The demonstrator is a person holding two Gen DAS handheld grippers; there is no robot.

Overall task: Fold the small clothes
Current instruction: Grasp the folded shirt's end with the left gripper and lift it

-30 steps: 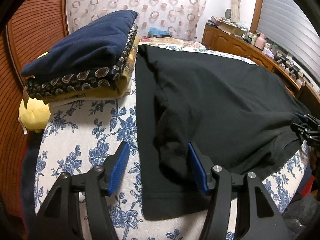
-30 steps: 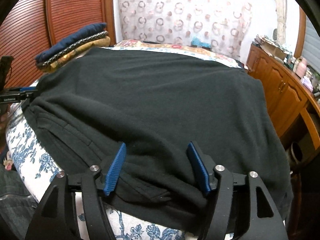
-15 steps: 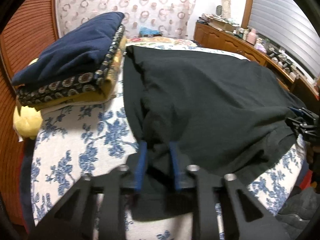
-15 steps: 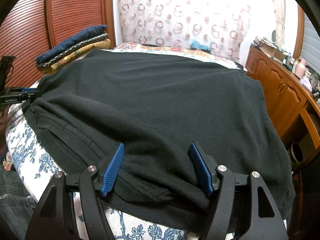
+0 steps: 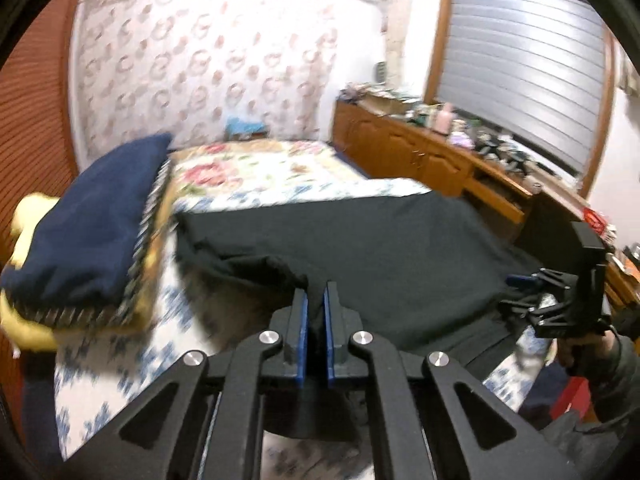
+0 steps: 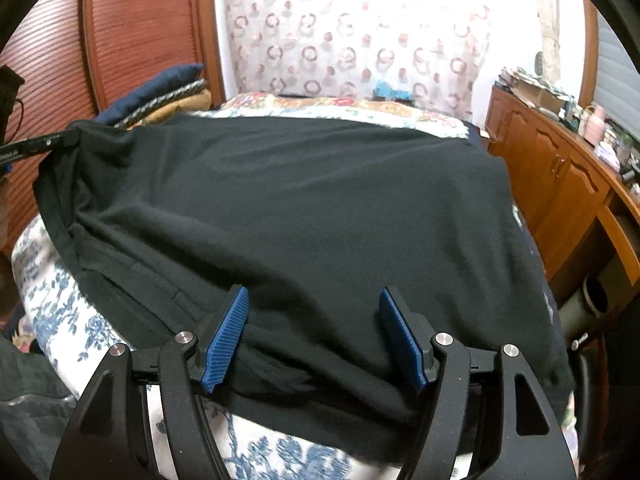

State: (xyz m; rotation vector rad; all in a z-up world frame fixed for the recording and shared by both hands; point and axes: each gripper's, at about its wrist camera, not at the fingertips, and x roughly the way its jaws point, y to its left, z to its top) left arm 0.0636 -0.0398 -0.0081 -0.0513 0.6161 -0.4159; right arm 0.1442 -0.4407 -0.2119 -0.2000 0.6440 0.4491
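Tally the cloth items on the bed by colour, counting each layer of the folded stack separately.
Black: 1, the black garment spread on the bed, pinched by the left gripper
Navy: 1, top of the folded stack
Dark patterned: 1, the patterned layer
Yellow: 1, the yellow layer at the bottom
Total: 4

Motion blur smears the folded pile (image 5: 86, 236) and floral bedspread (image 5: 108, 356).

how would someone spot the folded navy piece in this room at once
Start at the bed with the flowered sheet, and look toward the slatted wooden wall. A stack of folded clothes sits there beside the spread black garment. The navy piece lies on top, plain dark blue above patterned and yellow layers.
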